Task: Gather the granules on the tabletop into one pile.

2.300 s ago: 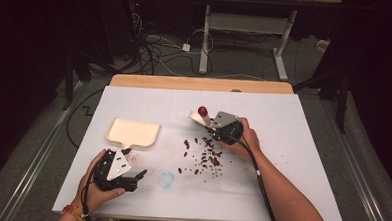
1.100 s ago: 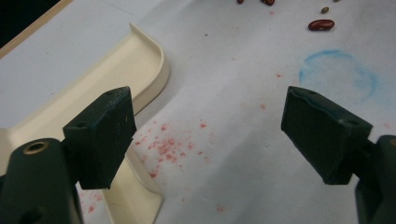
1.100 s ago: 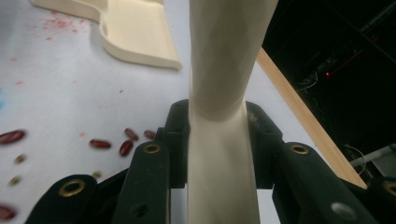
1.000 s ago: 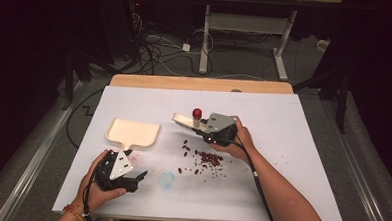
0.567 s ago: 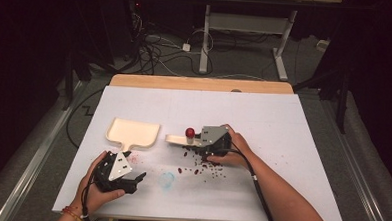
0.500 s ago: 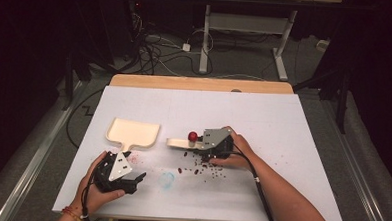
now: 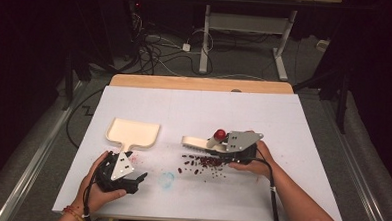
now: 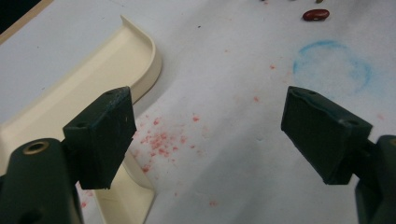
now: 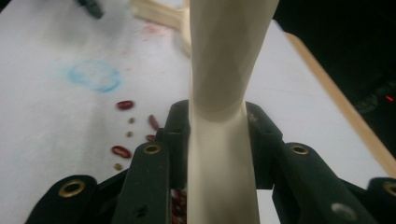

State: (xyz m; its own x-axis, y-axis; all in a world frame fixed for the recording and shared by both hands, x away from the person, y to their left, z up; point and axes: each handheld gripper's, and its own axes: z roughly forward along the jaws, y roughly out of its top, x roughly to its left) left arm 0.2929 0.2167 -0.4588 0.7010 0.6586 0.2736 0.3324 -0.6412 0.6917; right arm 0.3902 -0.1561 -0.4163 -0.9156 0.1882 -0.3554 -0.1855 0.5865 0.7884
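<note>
Inspector: Since the earlier frames, right hand-held gripper (image 7: 221, 147) has carried the cream brush (image 7: 198, 142) from the upper centre of the high view down and leftward; it now sits at frame centre, over the scattered red beans (image 7: 205, 163).

Clerk: Its grip?

Inspector: Jaws closed tight on the brush handle (image 9: 219, 154), confirmed in the right gripper view.

Clerk: And the other hand-held gripper?

Inspector: Left hand-held gripper (image 7: 131, 178), lower left of the high view, unmoved. Jaws wide apart, holding nothing. The cream dustpan (image 7: 132, 133) lies on the white desk (image 7: 303, 125) just above it, its handle (image 8: 126, 198) beside one jaw.
</note>
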